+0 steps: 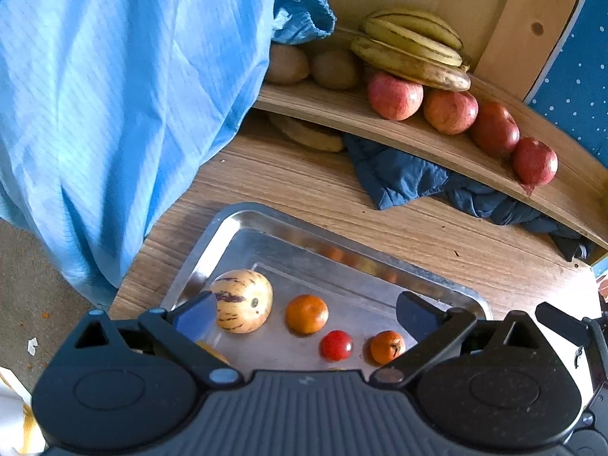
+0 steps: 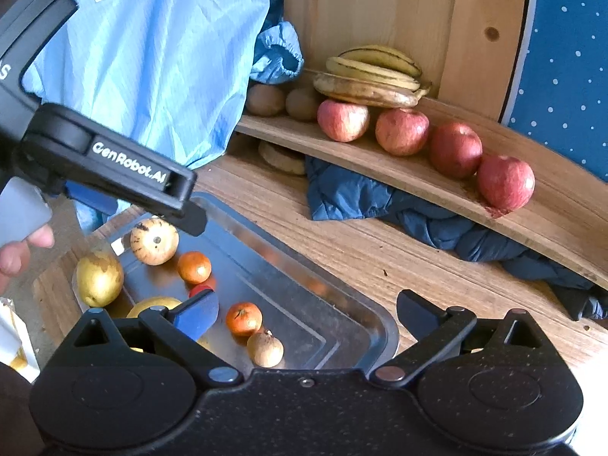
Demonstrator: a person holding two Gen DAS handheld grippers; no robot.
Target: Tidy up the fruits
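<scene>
Both tongs over metal tray (image 1: 197, 254) on wooden counter (image 1: 418, 228), tray near counter's left edge.

L tongs (image 1: 307, 311): spread wide, nothing between the pads, hovering above tray.
R tongs (image 2: 307, 311): spread wide too, empty, over tray's right end.

Tray count, right-wrist view:
- 1 striped pepino melon (image 2: 154, 241), far end
- 1 pear (image 2: 99, 277), left rim
- 1 yellow fruit (image 2: 154, 306), partly hidden by R tongs, kind unclear
- 2 tangerines: tangerine A (image 2: 194, 266), tangerine B (image 2: 243, 318)
- 1 red tomato (image 2: 200, 289), mostly behind blue pad
- 1 small brown fruit (image 2: 265, 348), near tray's right corner

Left-wrist view shows only 4 of these: pepino, 2 orange ones, tomato.

Curved wooden shelf (image 1: 418, 140) at counter's back edge:
- 4 red apples (image 1: 395, 95) in a row, touching, running to shelf's right end
- 1 banana bunch (image 1: 410, 49), resting on top of leftmost apples; finger count unclear
- 2 kiwis (image 1: 334, 68), left of apples, side by side

Under shelf: 1 more banana (image 1: 311, 135), dark blue cloth (image 1: 399, 174) bunched on counter.

Light blue garment (image 1: 133, 95) fills the left. Person's fingers (image 2: 22, 250) visible at L device handle.
</scene>
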